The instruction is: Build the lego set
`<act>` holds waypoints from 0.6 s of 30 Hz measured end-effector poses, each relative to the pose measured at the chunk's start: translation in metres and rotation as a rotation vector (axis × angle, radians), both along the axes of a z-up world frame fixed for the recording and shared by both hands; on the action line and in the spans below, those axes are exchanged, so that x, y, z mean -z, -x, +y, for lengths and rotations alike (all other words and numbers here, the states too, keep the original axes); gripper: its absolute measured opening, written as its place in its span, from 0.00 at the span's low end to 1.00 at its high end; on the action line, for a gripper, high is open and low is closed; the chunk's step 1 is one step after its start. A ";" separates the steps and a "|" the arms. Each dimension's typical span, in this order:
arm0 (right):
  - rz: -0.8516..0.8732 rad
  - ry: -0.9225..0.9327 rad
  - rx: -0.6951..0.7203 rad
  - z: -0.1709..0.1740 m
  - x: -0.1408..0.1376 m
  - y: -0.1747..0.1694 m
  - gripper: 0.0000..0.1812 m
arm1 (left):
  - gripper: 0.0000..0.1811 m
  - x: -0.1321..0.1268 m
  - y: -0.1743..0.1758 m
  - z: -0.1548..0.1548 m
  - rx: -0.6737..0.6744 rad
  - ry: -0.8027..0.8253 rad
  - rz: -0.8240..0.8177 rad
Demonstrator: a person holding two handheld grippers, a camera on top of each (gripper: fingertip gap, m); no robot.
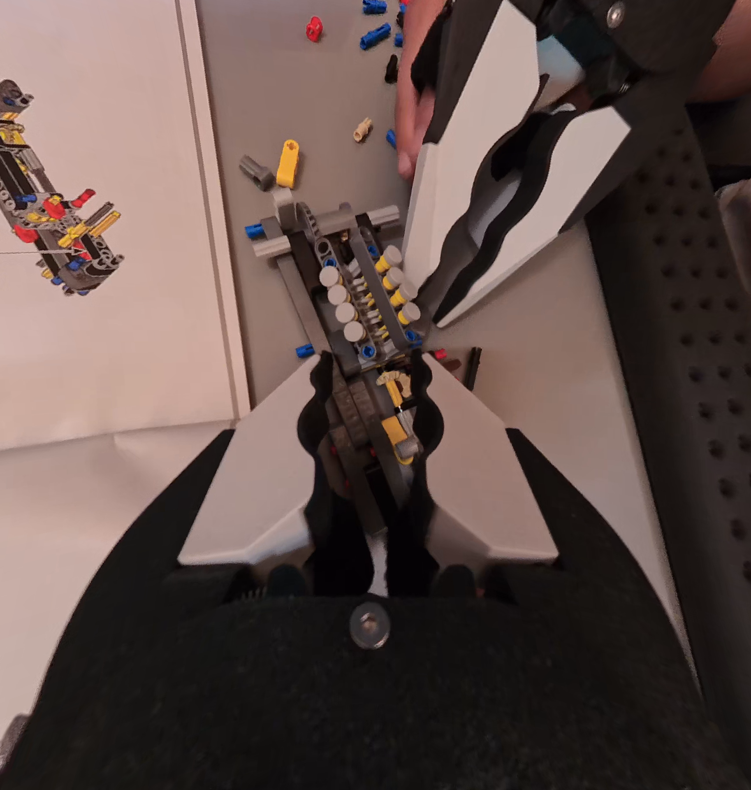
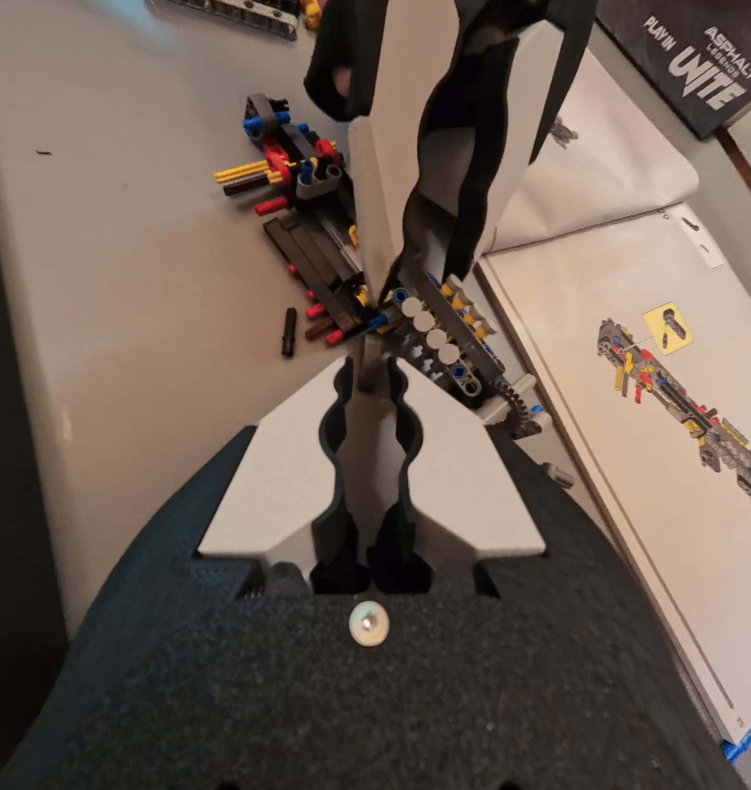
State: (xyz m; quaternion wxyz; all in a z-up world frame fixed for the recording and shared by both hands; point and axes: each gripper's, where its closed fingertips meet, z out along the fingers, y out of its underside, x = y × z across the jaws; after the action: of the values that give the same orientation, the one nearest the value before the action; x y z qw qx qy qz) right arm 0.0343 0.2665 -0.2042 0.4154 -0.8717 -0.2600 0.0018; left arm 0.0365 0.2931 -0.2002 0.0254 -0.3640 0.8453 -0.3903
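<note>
The Technic chassis assembly point(image 1: 356, 299) lies on the grey table point(image 1: 237, 107), just beside the instruction booklet point(image 1: 87, 299). The left gripper point(image 1: 369, 363) is clamped on the assembly's near end. The right gripper point(image 2: 367, 367) is nearly closed on a small dark part.

Handling (judged): light and rigid, but pins and pistons detach easily. Grip the beams only.

Only the right wrist view shows the assembly's red-and-yellow end point(image 2: 279, 171).

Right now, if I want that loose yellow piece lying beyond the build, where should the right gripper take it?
Grip the yellow piece across its narrow width at mid-length, coming straight down from above. It lies flat on the table, long and slim. Watch the grey connector close beside it; the right gripper sits by the build.
</note>
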 end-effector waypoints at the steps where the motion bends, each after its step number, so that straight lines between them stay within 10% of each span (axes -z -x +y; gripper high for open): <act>1: 0.001 0.012 -0.009 -0.001 0.002 0.002 0.08 | 0.18 0.000 0.001 0.000 -0.003 0.002 -0.004; 18: 0.102 0.093 -0.065 -0.008 0.001 0.005 0.04 | 0.16 -0.001 -0.004 -0.014 0.027 0.070 -0.037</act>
State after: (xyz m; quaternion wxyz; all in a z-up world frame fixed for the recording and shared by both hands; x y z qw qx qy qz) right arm 0.0296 0.2580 -0.2050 0.3869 -0.8799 -0.2662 0.0718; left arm 0.0409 0.2790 -0.1996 0.0231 -0.3459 0.8354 -0.4266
